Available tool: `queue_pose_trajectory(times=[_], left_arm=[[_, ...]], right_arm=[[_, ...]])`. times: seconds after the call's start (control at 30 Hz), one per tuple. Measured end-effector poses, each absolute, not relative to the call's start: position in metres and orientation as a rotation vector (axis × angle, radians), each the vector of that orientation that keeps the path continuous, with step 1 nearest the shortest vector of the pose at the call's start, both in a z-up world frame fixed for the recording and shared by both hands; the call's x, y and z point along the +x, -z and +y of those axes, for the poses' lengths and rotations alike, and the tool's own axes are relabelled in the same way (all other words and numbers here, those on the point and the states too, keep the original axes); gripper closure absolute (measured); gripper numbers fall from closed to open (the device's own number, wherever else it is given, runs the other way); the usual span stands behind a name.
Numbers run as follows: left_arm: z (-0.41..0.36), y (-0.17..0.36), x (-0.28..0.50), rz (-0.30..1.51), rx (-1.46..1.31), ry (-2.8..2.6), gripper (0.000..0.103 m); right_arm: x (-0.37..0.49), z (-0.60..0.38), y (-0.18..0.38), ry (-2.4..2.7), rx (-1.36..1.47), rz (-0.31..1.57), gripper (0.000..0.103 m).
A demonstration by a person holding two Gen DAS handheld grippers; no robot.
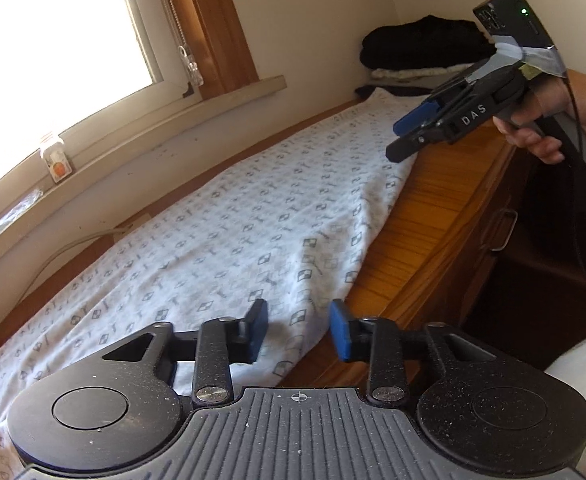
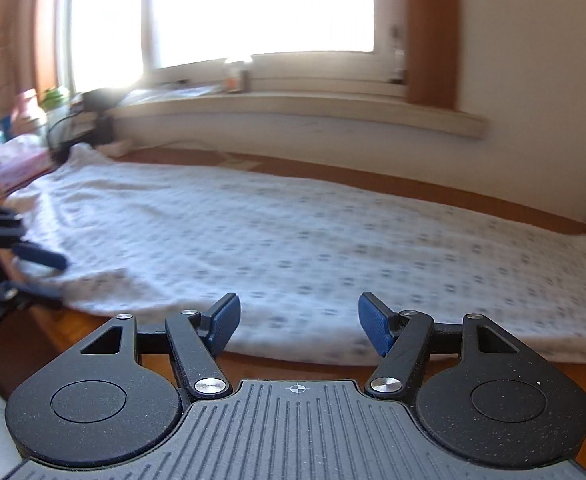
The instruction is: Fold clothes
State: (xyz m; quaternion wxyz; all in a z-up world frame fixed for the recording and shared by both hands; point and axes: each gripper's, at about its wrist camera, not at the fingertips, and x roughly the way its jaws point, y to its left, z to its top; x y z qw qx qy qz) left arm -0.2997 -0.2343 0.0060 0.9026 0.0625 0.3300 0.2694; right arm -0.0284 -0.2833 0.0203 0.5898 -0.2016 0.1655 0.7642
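Left wrist: patterned cloth [image 1: 221, 232] flat on wooden top, below left gripper [image 1: 299, 332]; jaws narrow, empty.

Garment [image 1: 221, 232] on table [image 1: 421, 216], below windowsill [image 1: 141, 120]

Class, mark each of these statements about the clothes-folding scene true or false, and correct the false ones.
1. The patterned white cloth lies spread out on a wooden surface. True.
2. The left gripper is clamped on a black sweater. False: nothing sits between its pads, which hang over the cloth's near edge.
3. A pile of dark folded clothes sits in the far corner by the wall. True.
4. The right gripper is shut. False: its jaws stand apart with nothing between them.
5. The cloth is plain red. False: it is white with small grey motifs.
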Motion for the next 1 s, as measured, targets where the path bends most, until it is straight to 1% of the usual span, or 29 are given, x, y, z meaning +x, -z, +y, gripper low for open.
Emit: queue_pose_trajectory(times=[0.03, 0.07, 0.1, 0.2, 0.33, 0.4, 0.43, 0.47, 0.57, 0.73, 0.87, 0.9, 1.0], left_arm=[[-0.233, -0.007, -0.3, 0.681, 0.127, -0.555, 0.087], [-0.232, -0.008, -0.301, 0.678, 0.121, -0.553, 0.098], [-0.231, -0.01, -0.302, 0.675, 0.116, -0.551, 0.102], [-0.224, -0.019, -0.306, 0.618, 0.093, -0.57, 0.102], [-0.201, -0.038, -0.313, 0.534, -0.009, -0.578, 0.102], [-0.185, -0.045, -0.315, 0.5, -0.068, -0.581, 0.102], [-0.178, -0.048, -0.316, 0.488, -0.09, -0.584, 0.102], [-0.171, -0.05, -0.316, 0.48, -0.107, -0.586, 0.102], [-0.157, -0.053, -0.318, 0.47, -0.133, -0.597, 0.102], [-0.147, -0.055, -0.317, 0.459, -0.155, -0.605, 0.102], [-0.139, -0.056, -0.316, 0.463, -0.181, -0.597, 0.102], [-0.136, -0.057, -0.317, 0.466, -0.198, -0.585, 0.099], [-0.12, -0.064, -0.328, 0.43, -0.272, -0.571, 0.098]], right_arm=[[-0.034, -0.284, -0.021, -1.796, -0.477, 0.381, 0.037], [-0.04, -0.284, -0.022, -1.812, -0.483, 0.376, 0.037], [-0.045, -0.285, -0.024, -1.828, -0.488, 0.371, 0.037], [-0.058, -0.289, -0.028, -1.877, -0.504, 0.355, 0.037], [-0.074, -0.298, -0.035, -1.943, -0.513, 0.345, 0.039], [-0.083, -0.301, -0.036, -1.987, -0.527, 0.344, 0.048], [-0.086, -0.302, -0.037, -2.009, -0.533, 0.348, 0.058], [-0.091, -0.301, -0.036, -2.027, -0.543, 0.353, 0.064], [-0.106, -0.295, -0.029, -2.07, -0.58, 0.368, 0.068], [-0.128, -0.273, -0.016, -2.096, -0.62, 0.388, 0.068], [-0.141, -0.26, -0.014, -2.114, -0.641, 0.358, 0.068], [-0.142, -0.258, -0.015, -2.118, -0.644, 0.355, 0.068], [-0.144, -0.256, -0.019, -2.131, -0.659, 0.341, 0.068]])
